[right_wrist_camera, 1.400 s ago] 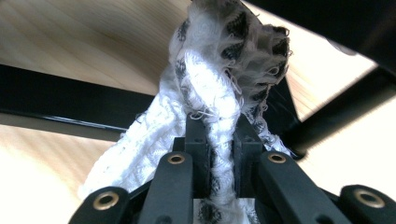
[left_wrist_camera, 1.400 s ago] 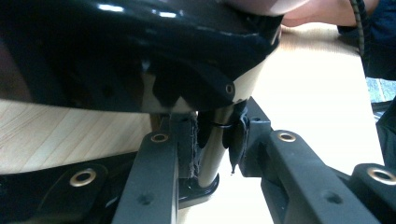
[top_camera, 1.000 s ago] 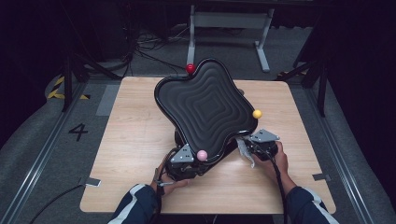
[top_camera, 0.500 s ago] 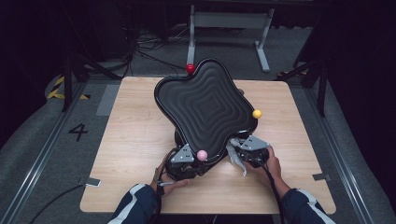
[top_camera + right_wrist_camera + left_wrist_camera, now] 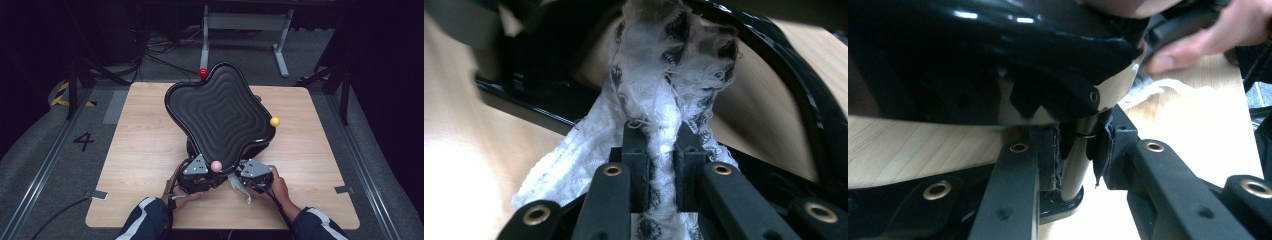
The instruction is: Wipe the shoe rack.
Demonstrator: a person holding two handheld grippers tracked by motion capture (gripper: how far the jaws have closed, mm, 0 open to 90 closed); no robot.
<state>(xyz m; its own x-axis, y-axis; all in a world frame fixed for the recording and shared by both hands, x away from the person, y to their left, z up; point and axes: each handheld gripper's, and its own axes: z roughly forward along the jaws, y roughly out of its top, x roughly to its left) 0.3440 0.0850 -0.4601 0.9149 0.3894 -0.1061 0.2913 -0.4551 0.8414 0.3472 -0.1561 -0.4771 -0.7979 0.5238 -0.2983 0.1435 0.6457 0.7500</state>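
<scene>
Cloth point(image 5: 659, 75) sits clamped in the right tongs point(image 5: 658, 150) against the black tray's point(image 5: 220, 115) near rim; left tongs point(image 5: 1073, 160) clamp its stand post point(image 5: 1075, 165) on the worktop point(image 5: 140, 140). Best wipe gently along the rim, keeping that post steady.

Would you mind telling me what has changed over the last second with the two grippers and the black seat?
The right gripper, shut on the white cloth, slid left along the table toward the near edge of the black seat, until it ended close beside the left gripper. Nothing was taken or released. The left gripper stayed clamped on the seat's post; the seat and its three balls kept their places.
</scene>
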